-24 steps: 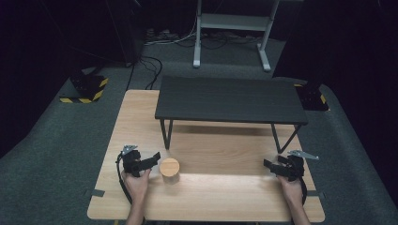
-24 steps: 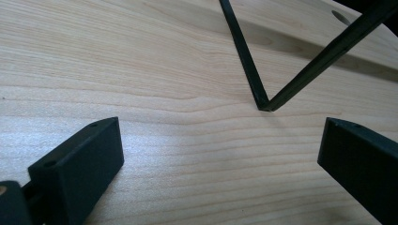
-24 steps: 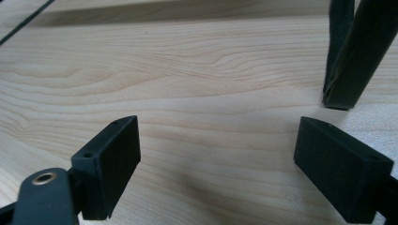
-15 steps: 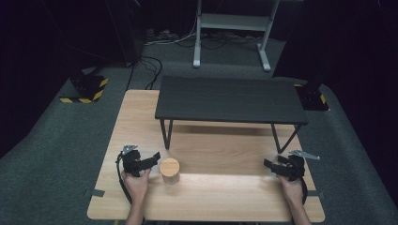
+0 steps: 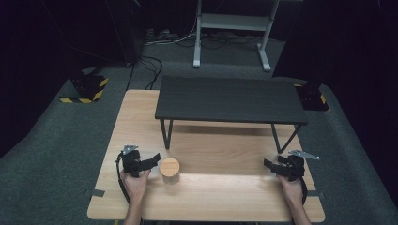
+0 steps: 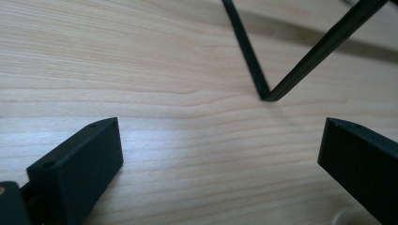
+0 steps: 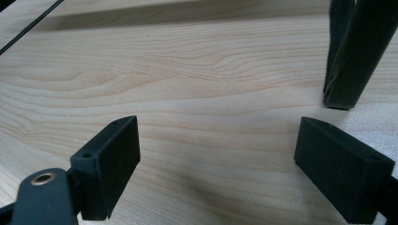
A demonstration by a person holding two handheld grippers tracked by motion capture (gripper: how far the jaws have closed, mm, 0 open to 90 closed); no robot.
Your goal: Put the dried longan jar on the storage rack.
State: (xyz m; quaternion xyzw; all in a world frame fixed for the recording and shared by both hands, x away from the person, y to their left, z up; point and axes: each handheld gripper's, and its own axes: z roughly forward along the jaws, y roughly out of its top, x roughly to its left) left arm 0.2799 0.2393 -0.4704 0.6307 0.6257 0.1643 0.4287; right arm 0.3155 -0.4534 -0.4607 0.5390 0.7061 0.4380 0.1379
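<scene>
High view: nothing has moved; both the left hand-held gripper (image 5: 151, 161) and right hand-held gripper (image 5: 268, 164) stay released beside the wooden cylinder (image 5: 169, 169).

Wooden cylinder (image 5: 169, 169) just beside left gripper (image 5: 149, 162), under black shelf (image 5: 230, 100).

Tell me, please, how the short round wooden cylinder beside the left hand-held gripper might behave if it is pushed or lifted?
The short round wooden cylinder stands on its flat end and looks squat, so it will probably slide rather than tip. It seems solid wood, likely stiff. Tipped onto its curved side, it could roll across the smooth light wooden table.
</scene>
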